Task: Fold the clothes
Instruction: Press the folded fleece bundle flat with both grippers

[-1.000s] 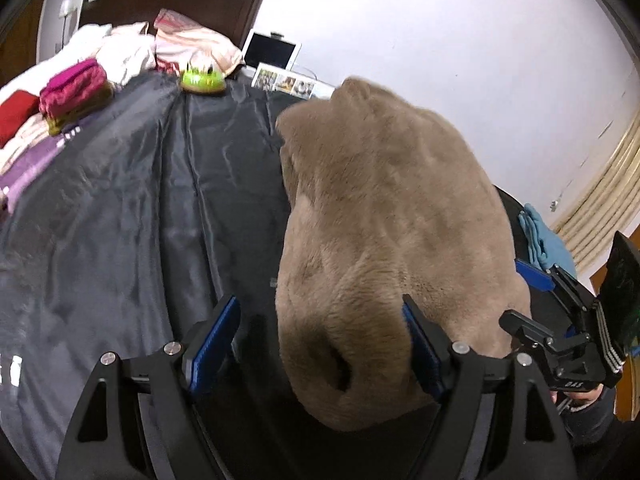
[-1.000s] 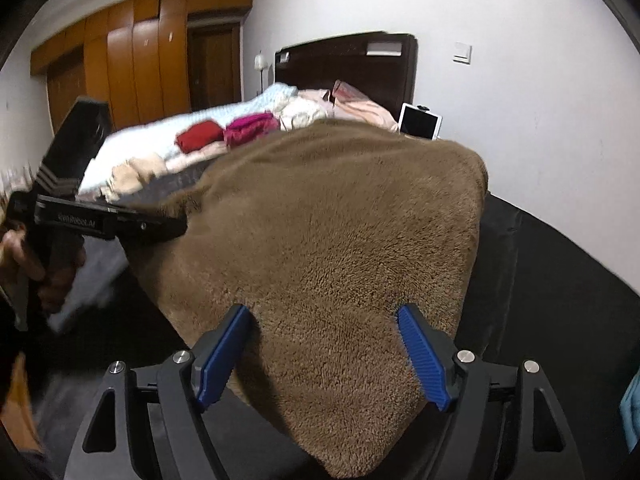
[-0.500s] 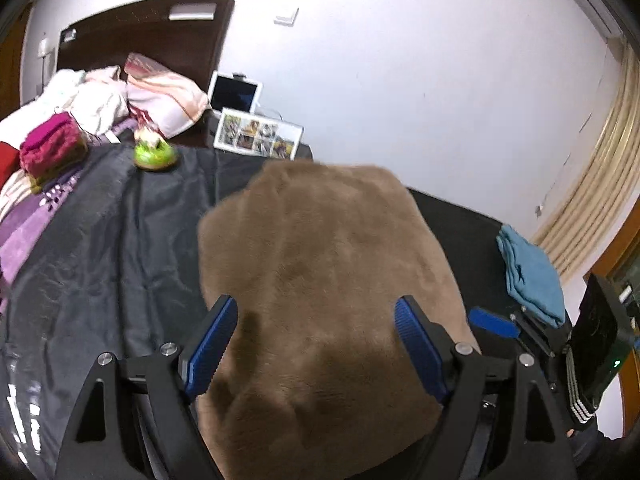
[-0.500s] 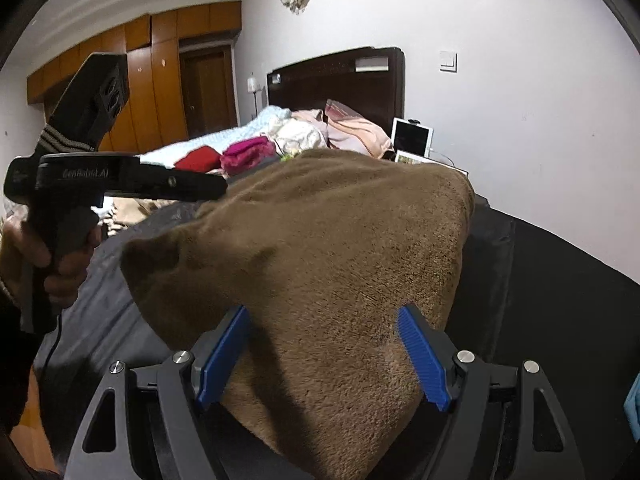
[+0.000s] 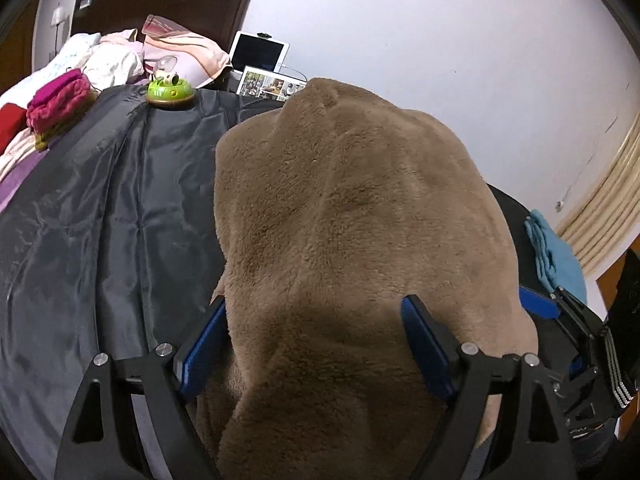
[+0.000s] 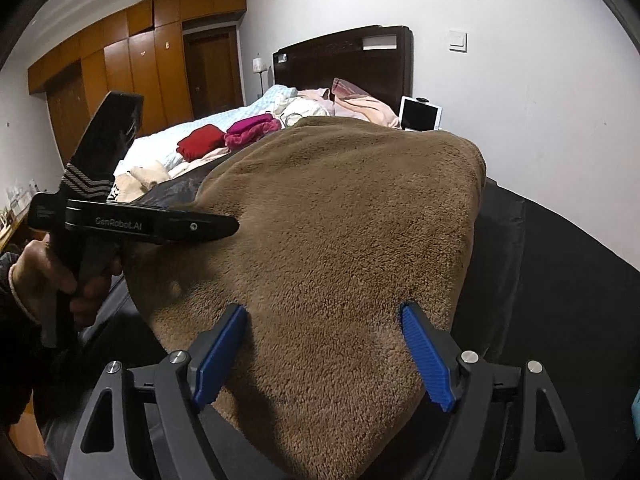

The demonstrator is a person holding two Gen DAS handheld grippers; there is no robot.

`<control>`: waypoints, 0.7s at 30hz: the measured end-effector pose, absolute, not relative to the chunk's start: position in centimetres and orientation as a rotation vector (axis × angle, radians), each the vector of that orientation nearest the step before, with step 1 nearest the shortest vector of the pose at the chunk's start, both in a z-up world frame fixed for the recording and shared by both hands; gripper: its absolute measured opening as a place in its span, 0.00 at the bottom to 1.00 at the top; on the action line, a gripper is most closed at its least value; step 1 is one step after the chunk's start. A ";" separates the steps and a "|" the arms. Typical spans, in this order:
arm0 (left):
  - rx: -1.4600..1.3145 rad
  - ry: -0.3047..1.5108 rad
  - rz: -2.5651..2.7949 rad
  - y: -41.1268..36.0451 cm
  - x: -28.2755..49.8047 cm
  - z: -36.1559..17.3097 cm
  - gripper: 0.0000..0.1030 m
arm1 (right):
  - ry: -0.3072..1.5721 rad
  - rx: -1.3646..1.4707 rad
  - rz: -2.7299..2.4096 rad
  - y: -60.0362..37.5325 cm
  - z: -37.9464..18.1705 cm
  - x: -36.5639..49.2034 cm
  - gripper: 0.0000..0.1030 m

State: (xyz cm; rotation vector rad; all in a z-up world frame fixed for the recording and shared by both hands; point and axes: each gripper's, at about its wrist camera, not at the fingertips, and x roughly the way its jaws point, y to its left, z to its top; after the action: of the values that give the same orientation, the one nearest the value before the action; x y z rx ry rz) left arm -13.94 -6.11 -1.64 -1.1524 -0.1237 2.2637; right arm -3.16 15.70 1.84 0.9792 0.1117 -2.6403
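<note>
1. On the far left of the bed, the folded magenta clothes (image 5: 60,98) and the red garment (image 6: 201,142) sit well apart from the work; against half a second ago the left wrist view is tilted lower, so more of the dark sheet (image 5: 100,208) shows.
2. The green toy (image 5: 170,92) stands at the sheet's far edge, with the tablet (image 5: 260,54) propped behind it by the wall.
3. The left gripper (image 5: 316,344) has its blue fingers spread wide, nothing pinched between them; the brown fleece garment (image 5: 360,220) bulges up in the gap and now spills nearer the camera than before.
4. In the right wrist view a hand (image 6: 52,276) holds the left tool's handle, its black arm laid over the fleece edge, further over the fabric than half a second ago.
5. The right gripper (image 6: 324,356) also stands wide, the fleece (image 6: 340,240) heaped between the fingers, clamped by neither.
6. The blue folded cloth (image 5: 554,250) lies at the right, beside the curtain.
7. Hidden: the garment's lower hem runs under both tools and out of frame, so its shape and fold state cannot be made out; whether it rests fully on the sheet is unclear.
</note>
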 end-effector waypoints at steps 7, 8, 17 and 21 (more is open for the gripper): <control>-1.168 -0.169 2.232 -6.6 -15.2 0.6 0.86 | -0.019 0.919 -2.637 17.6 4.0 -3.3 0.79; -1.165 -0.180 2.228 -6.7 -15.6 1.0 0.88 | -0.040 0.910 -2.650 17.9 4.3 -3.4 0.79; -1.252 -0.200 2.139 -6.2 -19.3 0.8 0.99 | -0.238 0.979 -2.674 20.8 4.7 -6.9 0.81; -1.330 -0.211 2.067 -6.1 -20.7 -0.8 0.99 | -0.312 1.027 -2.643 21.5 3.8 -8.6 0.81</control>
State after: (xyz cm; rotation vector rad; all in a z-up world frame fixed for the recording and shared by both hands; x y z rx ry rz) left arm -20.68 -6.08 -0.76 -1.3305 -0.2112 2.0667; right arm -8.63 21.55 3.76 1.0272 -0.3117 -2.6431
